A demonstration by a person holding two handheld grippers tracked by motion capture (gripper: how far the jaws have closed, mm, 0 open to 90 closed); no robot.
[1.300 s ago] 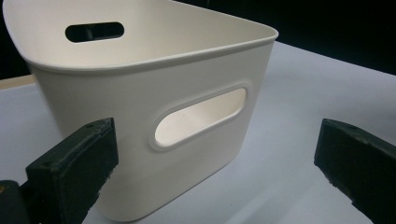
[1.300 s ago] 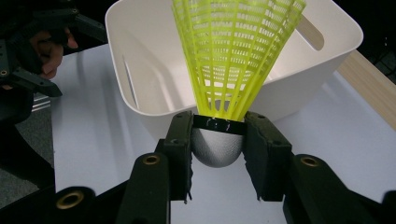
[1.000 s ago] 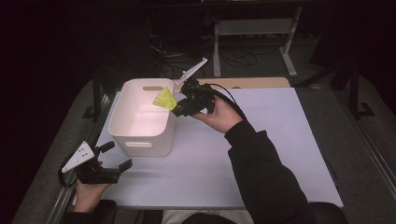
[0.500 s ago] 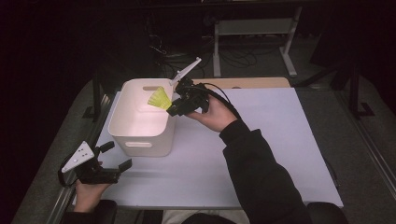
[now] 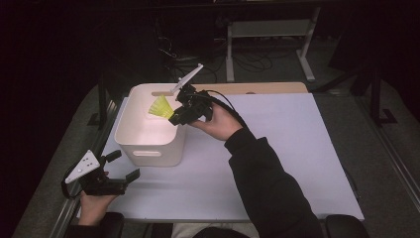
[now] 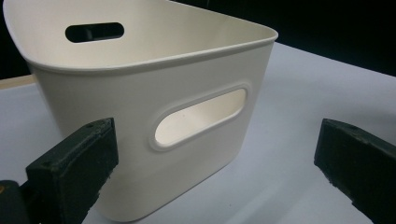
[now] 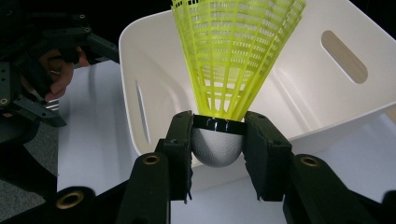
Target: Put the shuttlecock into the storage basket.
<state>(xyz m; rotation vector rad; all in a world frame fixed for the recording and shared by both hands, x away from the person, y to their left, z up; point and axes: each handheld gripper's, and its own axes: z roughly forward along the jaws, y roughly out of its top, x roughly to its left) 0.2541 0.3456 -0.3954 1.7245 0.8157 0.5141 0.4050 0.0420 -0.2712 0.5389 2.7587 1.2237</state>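
Bin (image 5: 148,144) sits on desk (image 5: 277,163), left of centre. Right hand-held gripper (image 5: 174,118) at bin's right rim, shuttlecock (image 5: 161,107) above bin's interior. Left hand-held gripper (image 5: 125,166) near desk's front-left corner, in front of bin, apart from it.

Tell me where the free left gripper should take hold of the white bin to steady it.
Grip the bin's near wall at the rim just above the handle slot, coming from the person's side with one of the fingers outside and one inside. That wall faces the open left gripper, and its thin upright lip suits a pinch; the body looks too wide to span.
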